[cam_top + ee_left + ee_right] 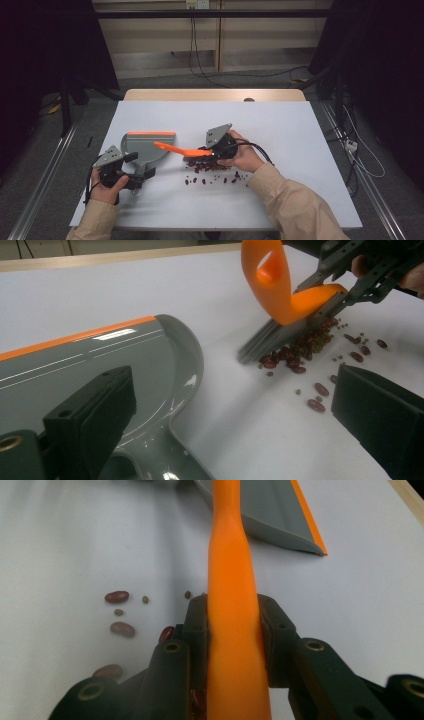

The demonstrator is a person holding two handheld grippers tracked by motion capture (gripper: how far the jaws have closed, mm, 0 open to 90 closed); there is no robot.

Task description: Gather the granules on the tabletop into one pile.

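The orange-handled brush (175, 148) is clamped by its handle between the jaws of the right tool (214, 152), as is seen plainly in the right gripper view, where the orange handle (233, 630) runs up between the two black jaws. The brush's grey bristles (272, 337) are set down on the white counter (280, 125) at the edge of a scatter of red beans (210, 172), with smaller greenish beans (298, 391) among them. The grey dustpan (145, 147) with its orange lip is laid flat on the counter just left of the beans. Its handle is gripped by the left tool (142, 176), whose jaws are seen on either side of the pan's neck in the left gripper view. Both tools are held in the person's hands near the counter's front.
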